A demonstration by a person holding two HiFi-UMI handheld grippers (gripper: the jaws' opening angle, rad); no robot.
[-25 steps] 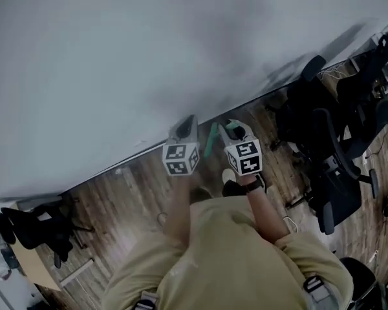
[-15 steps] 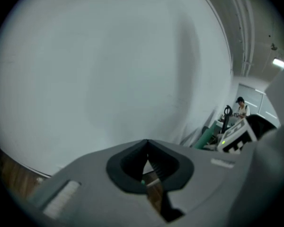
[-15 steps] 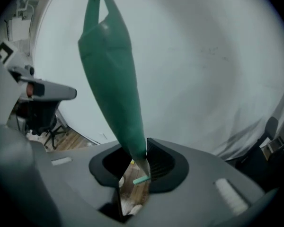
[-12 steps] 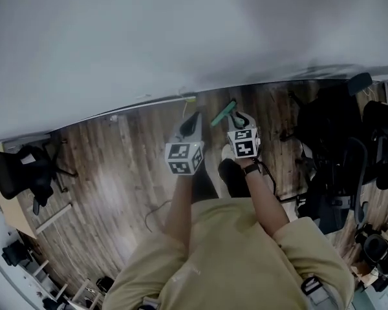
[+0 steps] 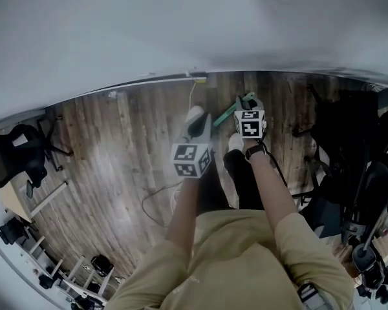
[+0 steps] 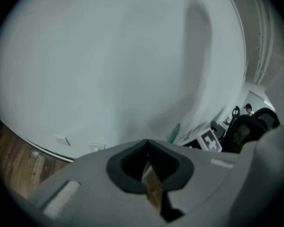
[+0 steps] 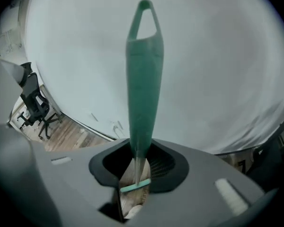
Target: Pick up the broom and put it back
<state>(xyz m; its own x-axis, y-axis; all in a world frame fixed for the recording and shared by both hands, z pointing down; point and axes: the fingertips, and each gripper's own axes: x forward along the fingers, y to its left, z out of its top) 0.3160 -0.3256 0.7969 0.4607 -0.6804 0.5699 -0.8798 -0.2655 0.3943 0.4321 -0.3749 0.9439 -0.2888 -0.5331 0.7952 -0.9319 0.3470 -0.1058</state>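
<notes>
Close to the white wall (image 5: 181, 24), above the wooden floor (image 5: 116, 147), the broom (image 7: 143, 79) is shown clamped by its green handle in the right tongs (image 7: 137, 171), the hanging loop projecting toward the wall. The left tongs (image 6: 146, 150) are brought together with nothing between them. The broom head is hidden from every view. Because the handle is gripped by one pair of tongs only, near its top, it could pivot or slip, and the unseen lower end might be swung into the person's feet. A loose cable (image 5: 158, 202) and the office chairs (image 5: 349, 141) would obstruct a wide swing.
</notes>
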